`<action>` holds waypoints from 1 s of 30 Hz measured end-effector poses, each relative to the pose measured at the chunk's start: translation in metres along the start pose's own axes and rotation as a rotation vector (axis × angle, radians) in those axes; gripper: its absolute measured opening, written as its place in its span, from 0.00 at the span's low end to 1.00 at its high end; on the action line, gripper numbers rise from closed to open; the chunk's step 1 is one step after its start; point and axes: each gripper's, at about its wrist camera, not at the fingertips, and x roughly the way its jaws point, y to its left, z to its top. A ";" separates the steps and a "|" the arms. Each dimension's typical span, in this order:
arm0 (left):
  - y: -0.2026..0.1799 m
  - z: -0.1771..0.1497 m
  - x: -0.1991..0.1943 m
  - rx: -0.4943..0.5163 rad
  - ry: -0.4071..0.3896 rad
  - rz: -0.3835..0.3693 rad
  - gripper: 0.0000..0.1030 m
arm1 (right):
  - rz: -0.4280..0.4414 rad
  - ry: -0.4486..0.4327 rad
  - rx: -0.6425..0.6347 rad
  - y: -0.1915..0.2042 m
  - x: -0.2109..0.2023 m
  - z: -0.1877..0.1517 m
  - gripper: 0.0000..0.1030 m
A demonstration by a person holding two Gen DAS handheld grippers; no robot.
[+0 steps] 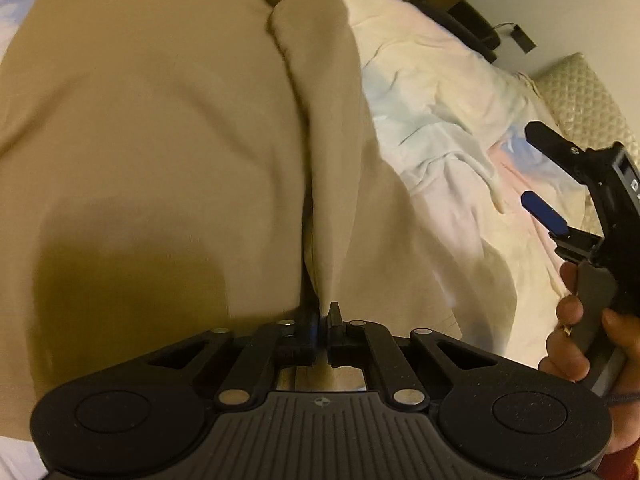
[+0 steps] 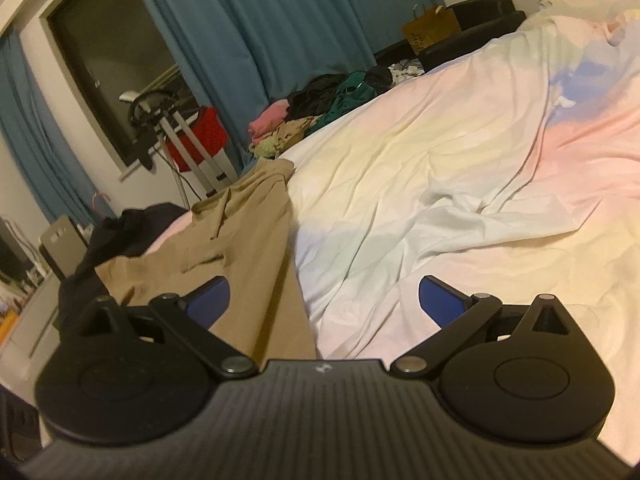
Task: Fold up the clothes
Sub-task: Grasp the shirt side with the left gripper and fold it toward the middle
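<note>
The left gripper [image 1: 323, 322] is clamped on a fold of the tan garment [image 1: 160, 128], its fingers pressed together with the cloth pinched between them. The garment spreads ahead of and to the left of that gripper, over the pastel bedsheet [image 1: 440, 120]. To its right, the right gripper [image 1: 538, 168] hangs above the sheet with its blue-padded fingers [image 2: 438, 300] spread wide, holding nothing. From the right gripper, the tan garment [image 2: 248, 232] lies ahead on the left, and a pile of clothes [image 2: 320, 108] sits far ahead at the bed's edge.
</note>
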 end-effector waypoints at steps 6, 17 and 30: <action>0.008 0.025 -0.035 -0.048 -0.108 -0.051 0.76 | 0.000 -0.024 -0.083 0.017 -0.003 -0.005 1.00; 0.068 0.186 0.014 -0.354 -0.391 0.033 0.79 | -0.004 -0.040 -0.064 0.028 0.045 -0.011 1.00; 0.070 0.277 0.056 -0.339 -0.594 0.125 0.16 | 0.003 -0.001 -0.103 0.027 0.104 -0.027 1.00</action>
